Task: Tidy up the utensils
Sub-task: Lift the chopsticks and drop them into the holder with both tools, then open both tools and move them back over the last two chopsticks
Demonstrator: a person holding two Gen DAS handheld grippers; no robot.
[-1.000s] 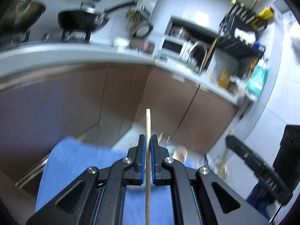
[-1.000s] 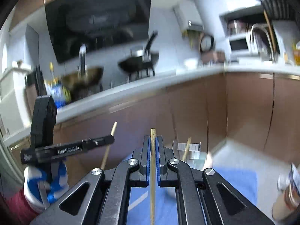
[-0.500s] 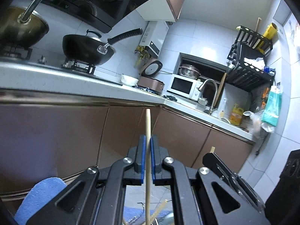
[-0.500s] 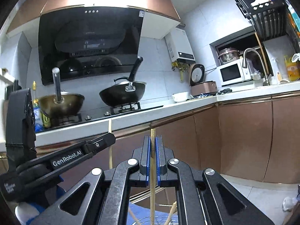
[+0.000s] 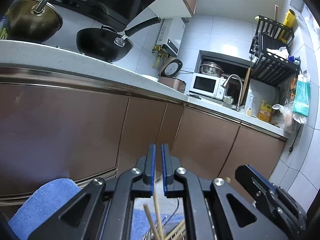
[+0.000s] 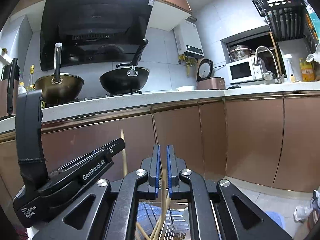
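Observation:
My left gripper (image 5: 157, 150) is slightly open and empty; its blue pads stand apart with nothing between them. Below it several wooden chopsticks (image 5: 158, 216) stand loose in a wire holder (image 5: 149, 236) at the bottom edge. My right gripper (image 6: 163, 152) is also slightly open, with chopsticks (image 6: 164, 206) leaning loose below its pads in the holder (image 6: 172, 226). One chopstick (image 6: 124, 152) rises beside the left gripper's body (image 6: 66, 172) in the right wrist view. The right gripper's finger (image 5: 268, 192) shows at the lower right of the left wrist view.
A blue towel (image 5: 44, 202) lies under the holder. Brown cabinet fronts (image 5: 80, 130) face me under a white counter (image 6: 180, 96). A black wok (image 6: 124, 80) and a brass pot (image 6: 58, 86) sit on the stove. A microwave (image 6: 243, 72), faucet (image 6: 266, 60) and rack (image 5: 274, 60) stand at the right.
Both grippers have opened a little and let go of their chopsticks, which have dropped down into the holder. Both views have steadied and tilted slightly.

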